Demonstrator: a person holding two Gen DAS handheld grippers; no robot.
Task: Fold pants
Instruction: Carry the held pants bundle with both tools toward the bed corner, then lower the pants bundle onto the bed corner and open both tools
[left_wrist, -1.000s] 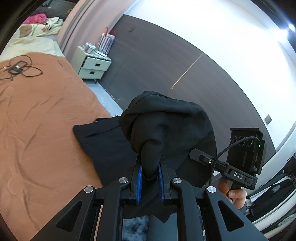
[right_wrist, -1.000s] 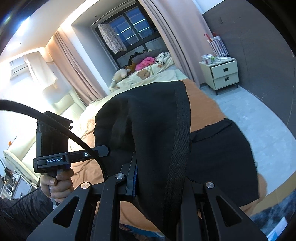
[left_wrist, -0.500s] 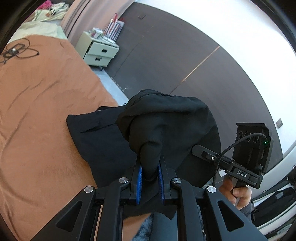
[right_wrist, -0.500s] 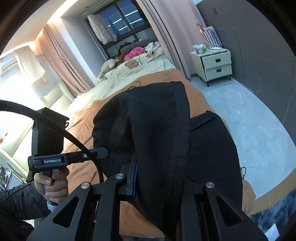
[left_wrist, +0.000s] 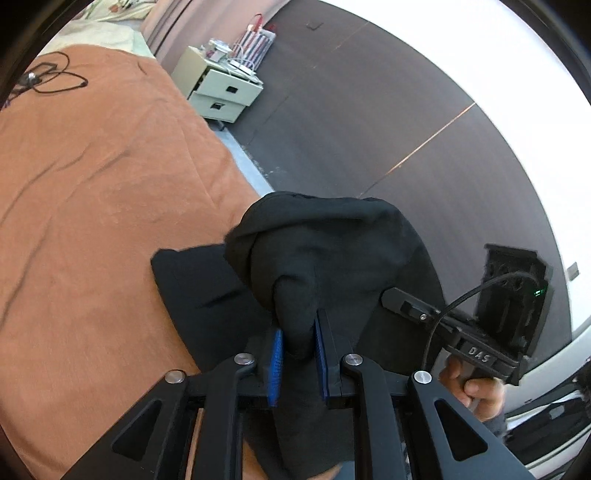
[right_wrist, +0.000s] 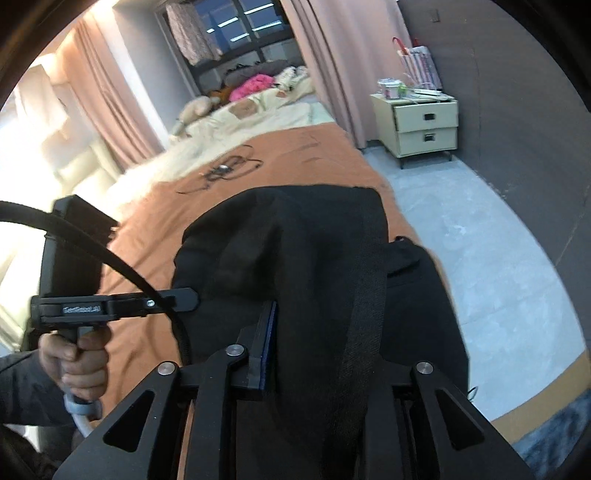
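Note:
The black pants (left_wrist: 325, 251) hang bunched from both grippers over the edge of an orange-brown bed (left_wrist: 92, 177). My left gripper (left_wrist: 297, 354) is shut on a fold of the pants, its blue pads pinching the cloth. Part of the pants (left_wrist: 199, 284) lies flat on the bed below. In the right wrist view my right gripper (right_wrist: 314, 343) is shut on the pants (right_wrist: 288, 236) at the waistband (right_wrist: 365, 295); the cloth covers its right finger. Each gripper shows in the other's view, held in a hand (left_wrist: 476, 387) (right_wrist: 81, 354).
A cream nightstand (right_wrist: 424, 125) stands by the dark wall past the bed. A black cable (right_wrist: 221, 173) lies on the bedspread. Pillows and soft toys (right_wrist: 255, 88) sit at the bed's head. Grey floor (right_wrist: 480, 258) runs along the bed's right side.
Both grippers have carried the held pants forward over the bed toward its head. Both stay shut on the cloth.

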